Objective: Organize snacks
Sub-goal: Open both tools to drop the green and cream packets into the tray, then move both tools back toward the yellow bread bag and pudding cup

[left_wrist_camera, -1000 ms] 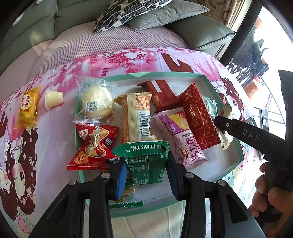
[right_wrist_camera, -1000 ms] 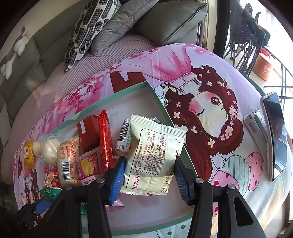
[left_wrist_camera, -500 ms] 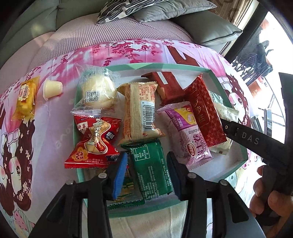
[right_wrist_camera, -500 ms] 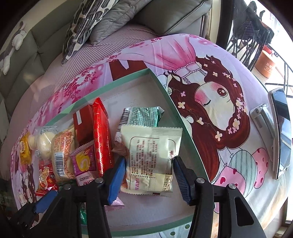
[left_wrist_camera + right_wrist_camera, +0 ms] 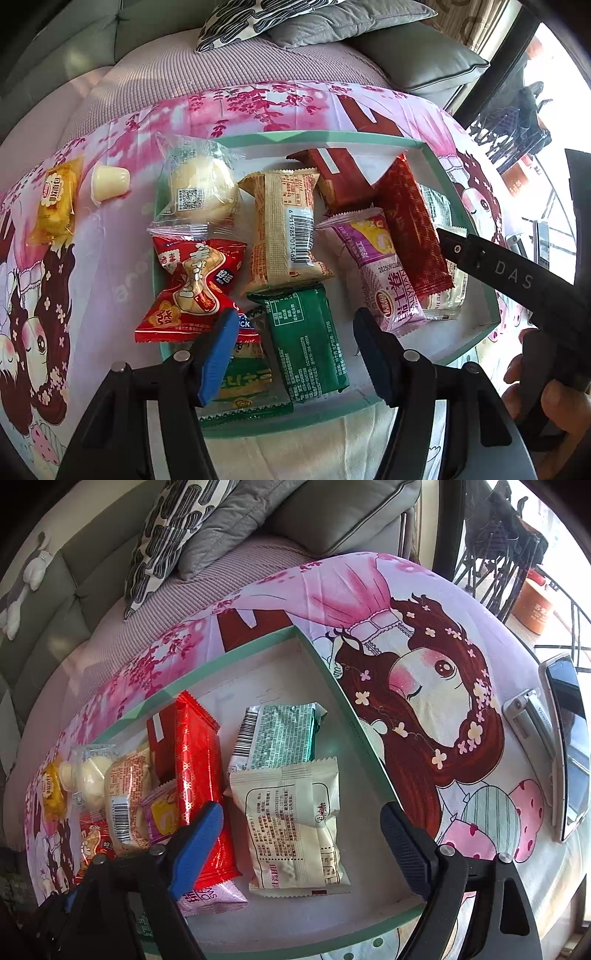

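Both grippers just opened: left gripper [image 5: 291,354] stands apart from green packet [image 5: 306,343], right gripper [image 5: 303,849] wide around cream packet [image 5: 295,823]. Both packets (released) lie inside tray [image 5: 424,146]; yellow snack [image 5: 55,199] outside tray remains.

A mint-green tray [image 5: 491,295] sits on a pink cartoon-print cloth [image 5: 424,627]. Inside the tray lie a dark green packet [image 5: 306,343], a shiny red packet [image 5: 199,775] and a cream packet [image 5: 295,823].

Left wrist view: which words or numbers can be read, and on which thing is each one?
"DAS": on the right tool.
"6 911988 013460": barcode on the beige packet.
"20250302": on the purple packet.
Small print on the green packet: too small to read.
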`<state>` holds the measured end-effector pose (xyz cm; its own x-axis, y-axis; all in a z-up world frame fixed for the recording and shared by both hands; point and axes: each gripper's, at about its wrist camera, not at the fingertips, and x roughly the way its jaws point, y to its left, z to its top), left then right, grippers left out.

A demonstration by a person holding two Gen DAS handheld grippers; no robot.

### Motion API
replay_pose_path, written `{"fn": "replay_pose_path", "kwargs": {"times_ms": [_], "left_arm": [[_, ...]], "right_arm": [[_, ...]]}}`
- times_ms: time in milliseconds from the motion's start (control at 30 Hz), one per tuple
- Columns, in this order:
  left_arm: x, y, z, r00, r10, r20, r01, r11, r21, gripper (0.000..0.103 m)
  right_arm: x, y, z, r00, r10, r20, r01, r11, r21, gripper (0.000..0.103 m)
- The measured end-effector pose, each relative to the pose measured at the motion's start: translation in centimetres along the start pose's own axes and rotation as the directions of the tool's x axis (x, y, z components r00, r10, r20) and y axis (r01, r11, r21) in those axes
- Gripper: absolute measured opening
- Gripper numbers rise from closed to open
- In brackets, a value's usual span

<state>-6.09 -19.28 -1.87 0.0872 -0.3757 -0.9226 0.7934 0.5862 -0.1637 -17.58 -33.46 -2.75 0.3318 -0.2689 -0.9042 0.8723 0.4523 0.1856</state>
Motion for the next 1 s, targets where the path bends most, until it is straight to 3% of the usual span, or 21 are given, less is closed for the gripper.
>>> {"fn": "replay_pose_path", "kwargs": {"times_ms": [200,233,267,300,600,800,1000], "left_arm": [[-1.2,1.0,0.4,0.999,0.011,0.048,-0.008,0.999,-0.044,0.067],[-1.4,1.2,0.4,0.998,0.014,0.056,-0.011,0.999,-0.052,0.07],[-1.5,1.5,0.5,0.998,0.017,0.064,-0.013,0.998,-0.059,0.082],[-1.8,1.9,0.6,0.997,0.023,0.076,-0.018,0.997,-0.07,0.086],[-3.3,6.2,1.2,0.984,0.104,0.147,-0.068,0.971,-0.228,0.086],[-3.5,9.2,1.0,0.978,0.149,0.146,-0.094,0.94,-0.327,0.087],[-3.2,10.2,0.7,0.977,0.165,0.136,-0.106,0.927,-0.361,0.087]], "right_arm": [[-1.1,-0.5,0.3,0.999,-0.009,0.048,0.008,1.0,0.025,0.089],[-1.3,-0.6,0.3,0.998,-0.011,0.058,0.009,0.999,0.032,0.089],[-1.6,-0.7,0.4,0.998,-0.01,0.066,0.007,0.999,0.039,0.089],[-1.8,-0.8,0.5,0.997,-0.008,0.073,0.005,0.999,0.044,0.089],[-3.7,-0.2,0.5,0.993,0.018,0.117,-0.021,0.999,0.025,0.089],[-4.1,1.4,0.1,0.992,0.043,0.115,-0.04,0.999,-0.028,0.089],[-4.1,3.7,-0.6,0.993,0.066,0.102,-0.056,0.994,-0.098,0.089]]}}
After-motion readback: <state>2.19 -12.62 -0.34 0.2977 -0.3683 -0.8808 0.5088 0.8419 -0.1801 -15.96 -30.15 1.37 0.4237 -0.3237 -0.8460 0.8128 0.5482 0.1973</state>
